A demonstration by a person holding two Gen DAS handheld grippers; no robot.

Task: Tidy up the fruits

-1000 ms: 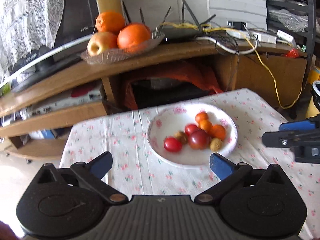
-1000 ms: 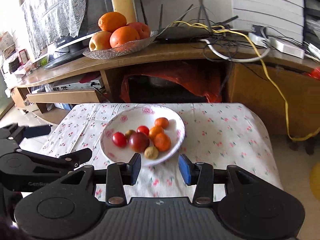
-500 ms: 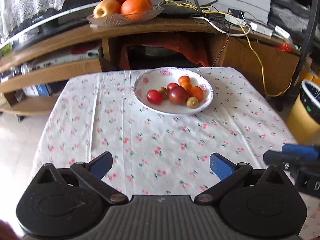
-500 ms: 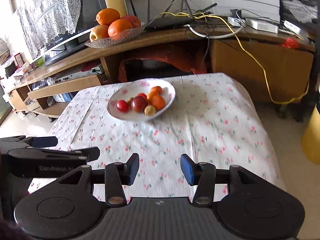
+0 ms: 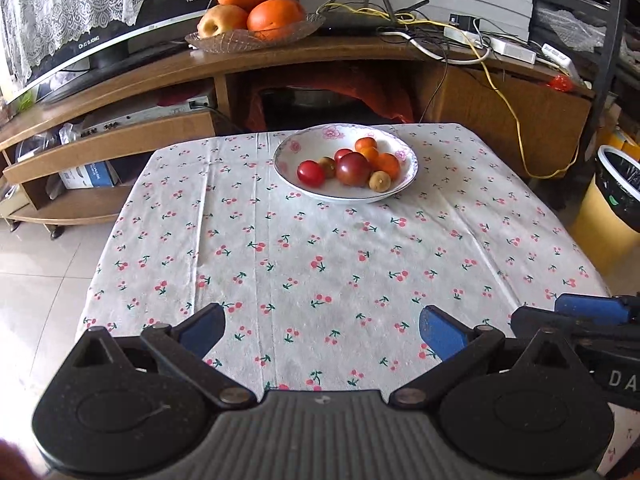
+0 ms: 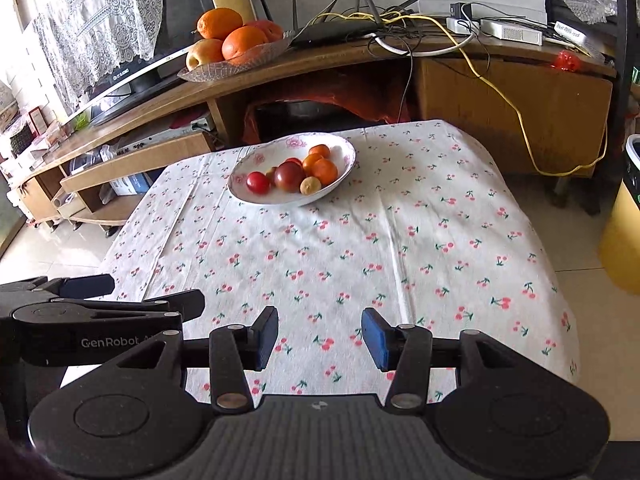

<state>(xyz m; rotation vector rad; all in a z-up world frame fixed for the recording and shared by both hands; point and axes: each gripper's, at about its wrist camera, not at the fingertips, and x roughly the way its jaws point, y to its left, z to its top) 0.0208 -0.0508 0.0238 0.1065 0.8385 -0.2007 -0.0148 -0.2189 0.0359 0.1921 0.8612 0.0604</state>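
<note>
Desk (image 5: 328, 264): cherry-print cloth hangs loose over the edges. Drag a gripper across it and you pull the cloth, and the bowl rides with it.

TV shelf (image 6: 320, 60) behind: a glass dish (image 6: 224, 68) of oranges and an apple sits near its front edge, cables tangled just beside. Reach high there and you risk snagging a wire or nudging the dish off.

Bowl (image 5: 404, 184): white, flowered rim, at the far middle of the desk, well apart from both grippers. Its sloped wall means a push from the side could tip or slide it.

Left gripper (image 5: 322, 328): jaws wide apart, nothing between them. Right gripper (image 6: 319, 338): jaws apart but narrower, nothing held. The two hover close together at the near edge; you could knock them together on a shared reach.

Fruits (image 5: 352, 166): small, round, heaped touching one another in the bowl. Pinch one and its neighbours may roll; squeeze a soft red one hard and it likely bruises or splits.
</note>
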